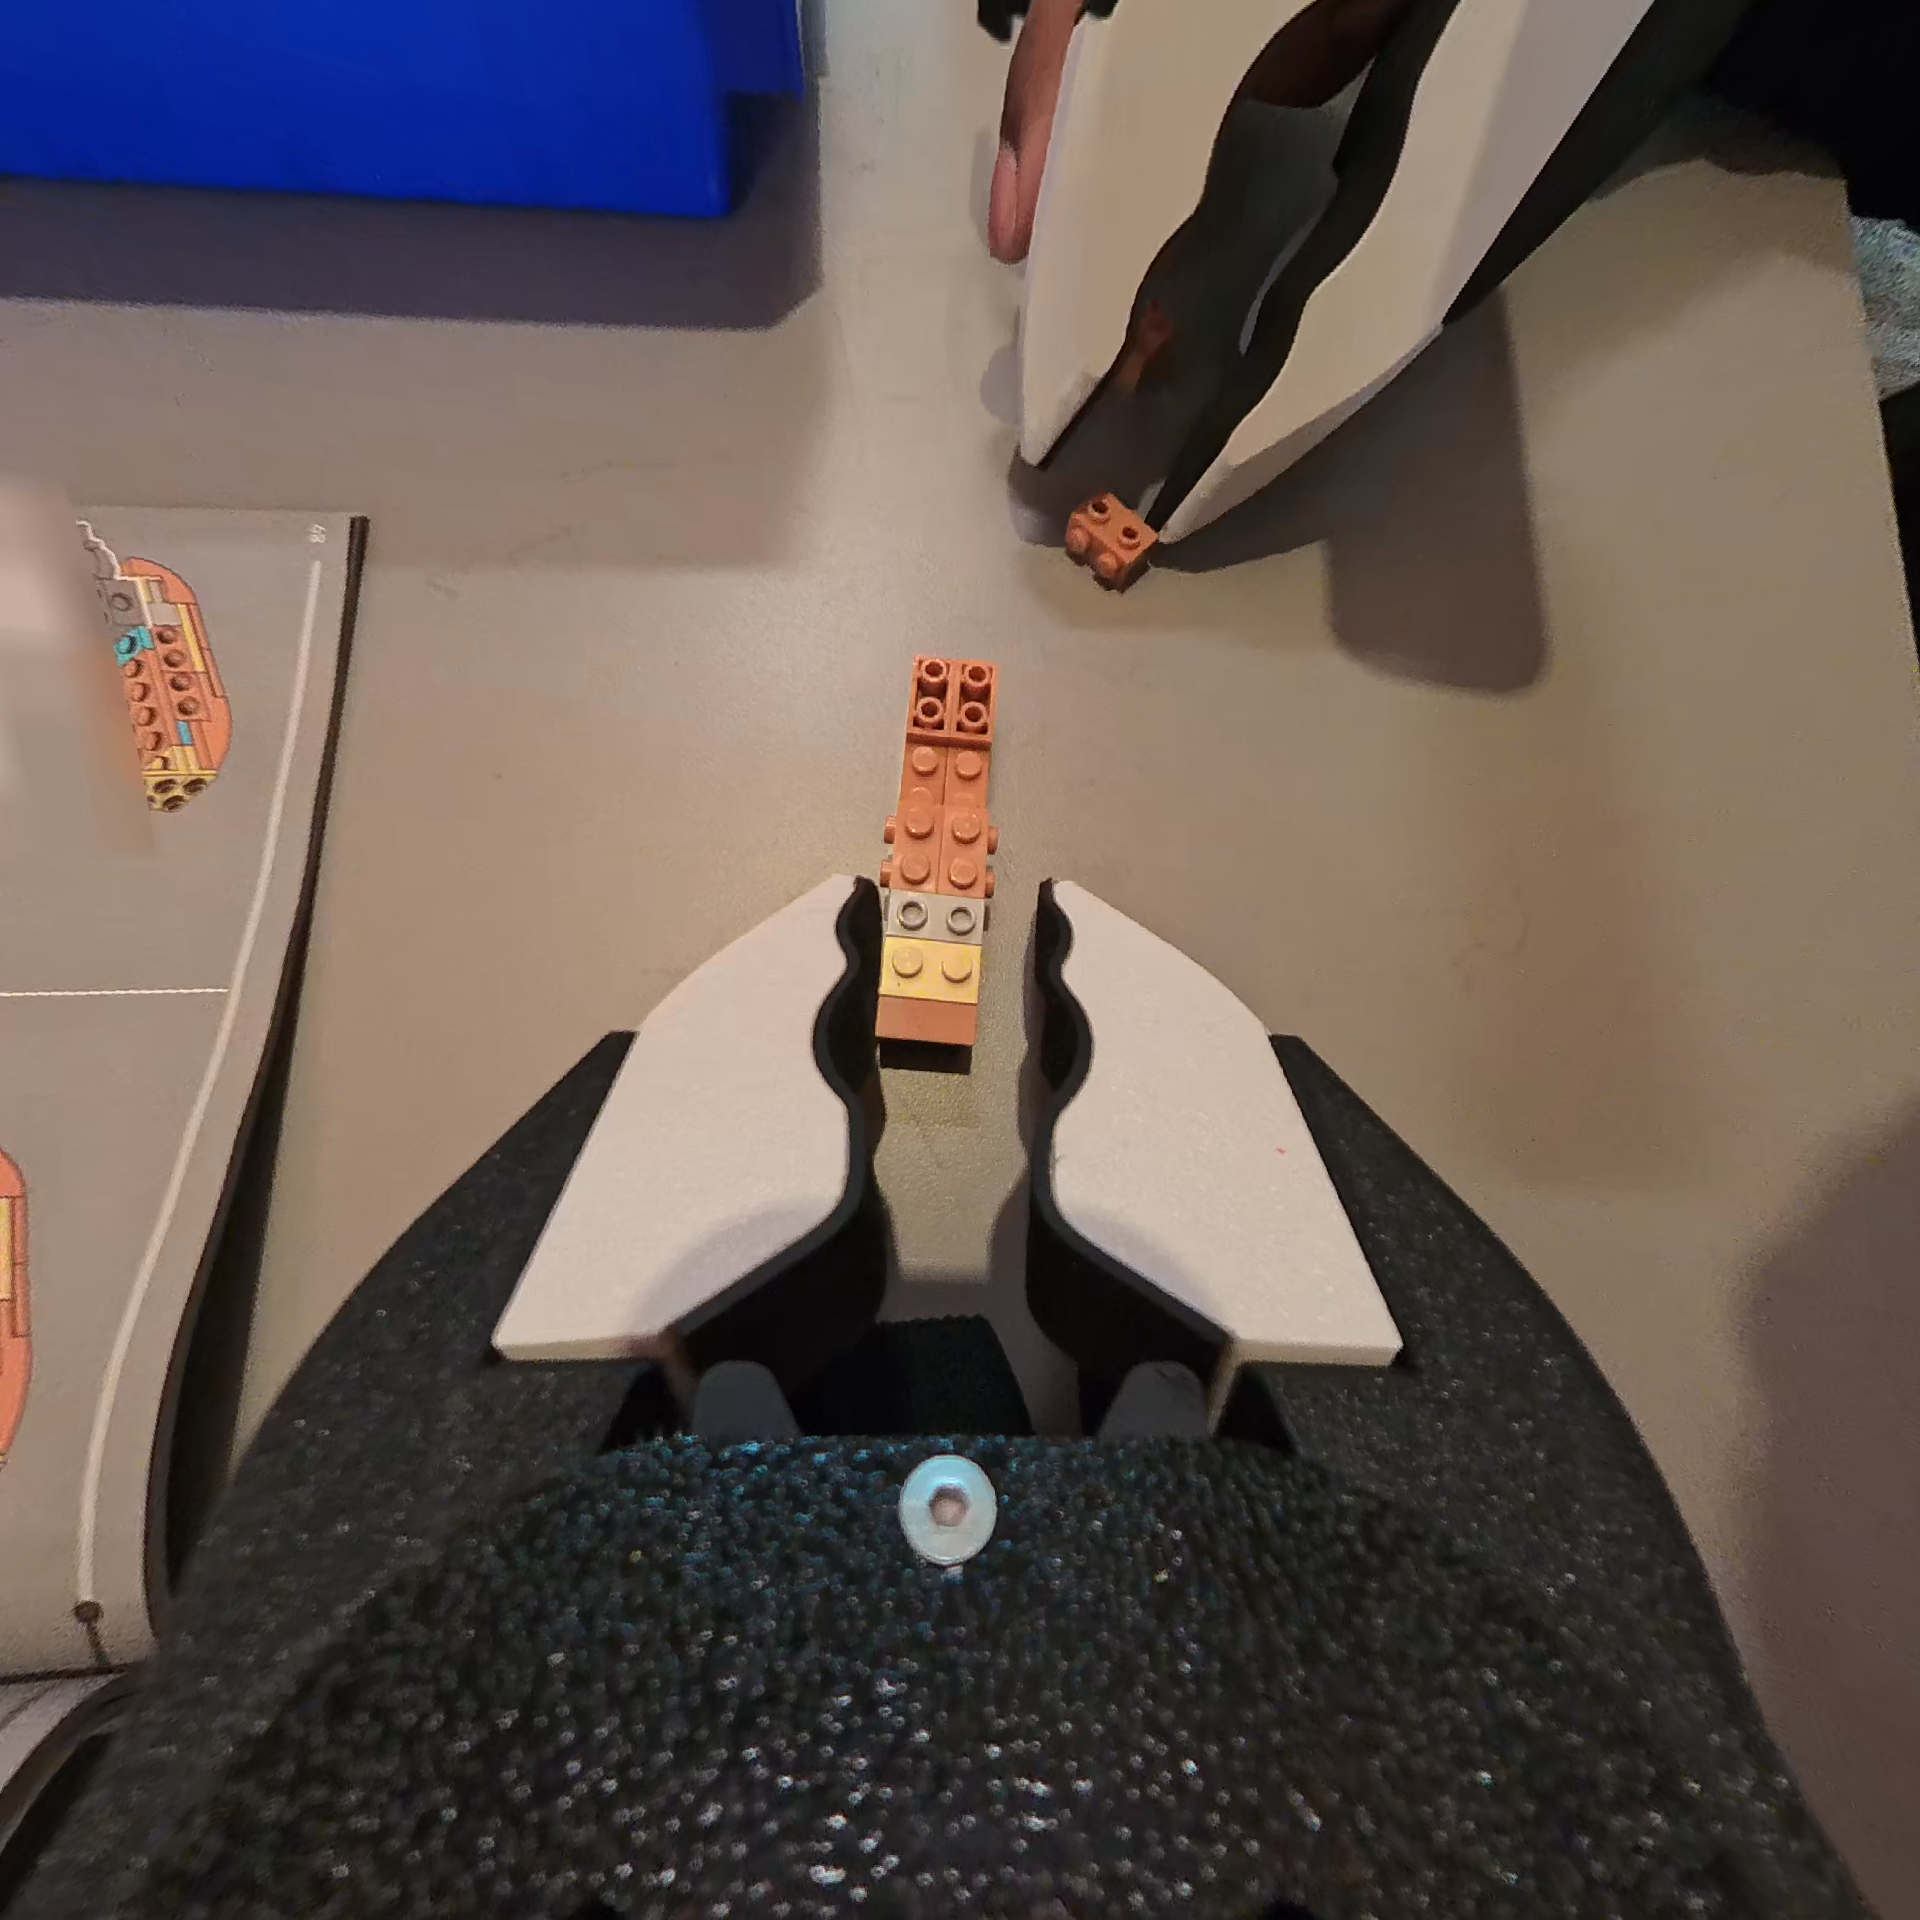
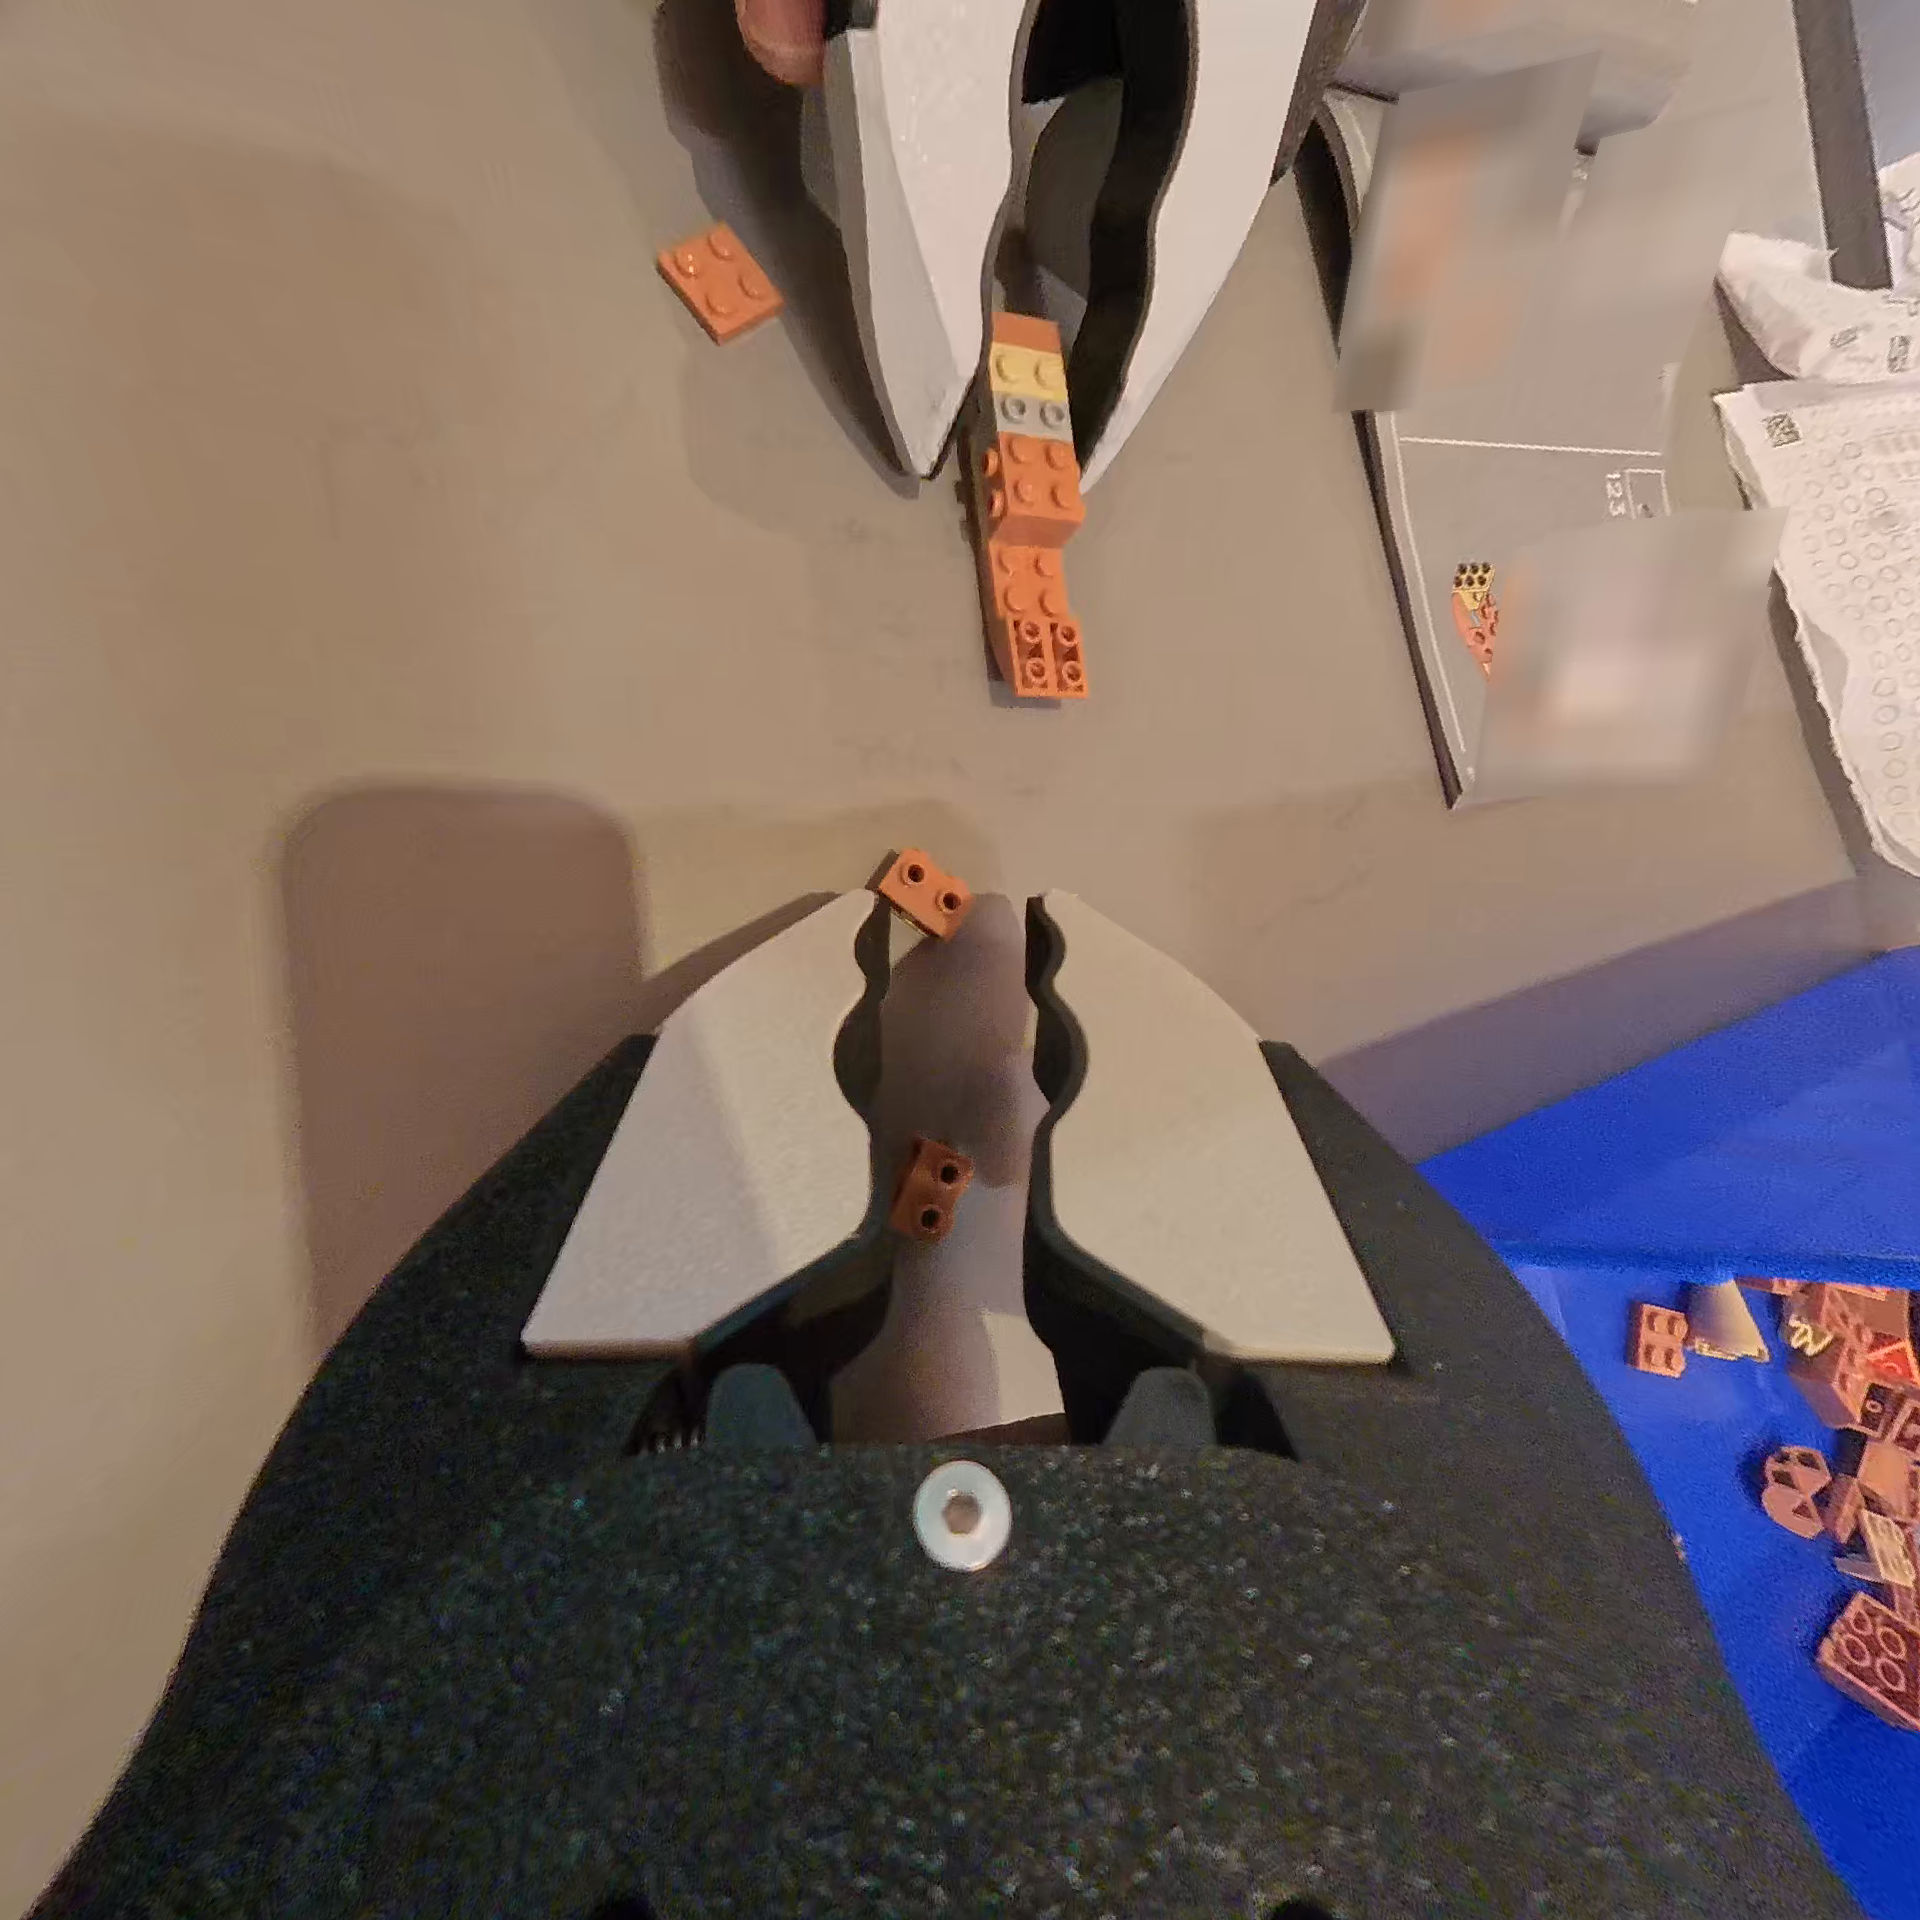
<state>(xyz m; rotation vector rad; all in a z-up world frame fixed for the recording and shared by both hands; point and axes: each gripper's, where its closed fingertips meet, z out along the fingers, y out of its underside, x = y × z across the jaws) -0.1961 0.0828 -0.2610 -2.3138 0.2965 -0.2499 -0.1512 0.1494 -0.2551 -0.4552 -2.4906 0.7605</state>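
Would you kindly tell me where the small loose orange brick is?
The small orange brick lies on the table at the right hand-held gripper fingertips, ungripped, short of the long brick assembly.

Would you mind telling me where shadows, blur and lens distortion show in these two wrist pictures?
Left wrist view: the right gripper throws a hard dark shadow on the table; the booklet bows with wide-angle distortion, with a blurred patch on it. Right wrist view: a soft shadow lies between the jaws beside the small orange brick; the blue bin edge smears, and blurred patches cover the booklet.
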